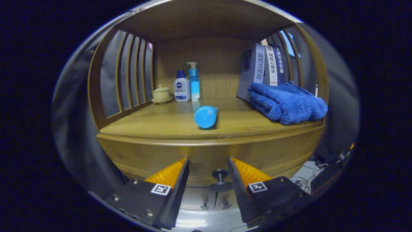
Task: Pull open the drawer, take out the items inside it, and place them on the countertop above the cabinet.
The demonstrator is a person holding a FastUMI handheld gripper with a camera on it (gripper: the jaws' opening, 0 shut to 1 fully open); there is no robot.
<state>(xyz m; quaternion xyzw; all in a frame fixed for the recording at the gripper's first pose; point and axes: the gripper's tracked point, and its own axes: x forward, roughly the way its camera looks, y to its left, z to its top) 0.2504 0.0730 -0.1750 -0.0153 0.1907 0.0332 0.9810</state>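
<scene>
The gripper (208, 167) stands spread around the drawer knob (220, 175), not yet touching (the opening step); next it likely pinches the knob, then pulls straight back.

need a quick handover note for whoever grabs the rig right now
Gripper: open, fingers either side of the small dark round drawer knob, not pressing it.
Wooden drawer front: looks closed; contents hidden.
Wooden countertop: holds a blue cylindrical bottle lying on its side, folded blue towel, upright books, two upright bottles, lidded cup.
Done: knob lined up.
Left: grip, pull, unload.
</scene>
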